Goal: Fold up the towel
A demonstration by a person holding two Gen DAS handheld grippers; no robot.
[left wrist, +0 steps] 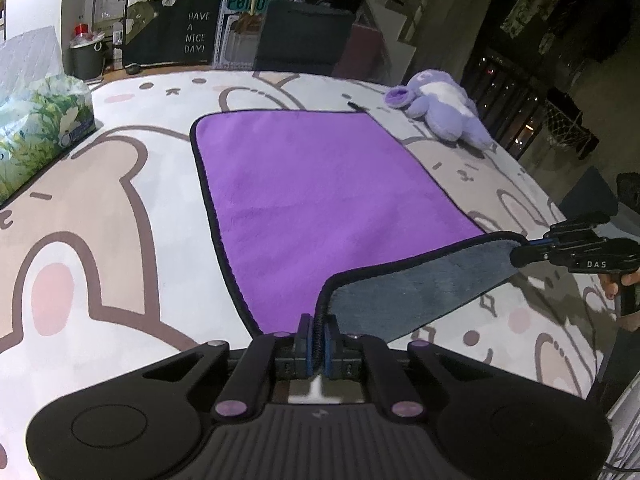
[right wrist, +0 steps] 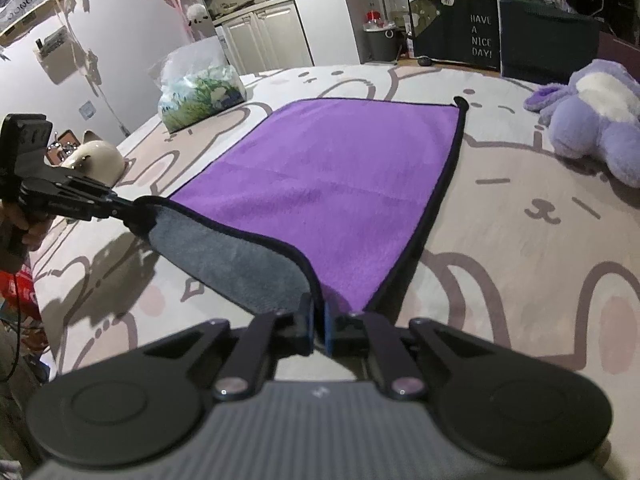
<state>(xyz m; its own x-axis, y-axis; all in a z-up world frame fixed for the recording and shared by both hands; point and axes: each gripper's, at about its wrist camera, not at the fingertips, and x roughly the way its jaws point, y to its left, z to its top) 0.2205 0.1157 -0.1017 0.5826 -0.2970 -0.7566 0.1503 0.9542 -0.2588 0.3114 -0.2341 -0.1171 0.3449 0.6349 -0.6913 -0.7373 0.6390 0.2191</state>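
Left gripper (left wrist: 317,334) and right gripper (right wrist: 318,322) are each pinching a near corner of the purple towel (left wrist: 320,184), lifting its grey underside off the bedspread (left wrist: 120,208). Only the right view is showing the white mug (right wrist: 98,162) left of the towel.

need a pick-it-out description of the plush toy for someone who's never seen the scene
Start at the bed with the cartoon bear sheet and find the purple towel spread flat on it. Off the towel's far right corner, apart from it, lies the plush toy. It is lavender with a white patch, the only stuffed, fluffy thing on the bed.
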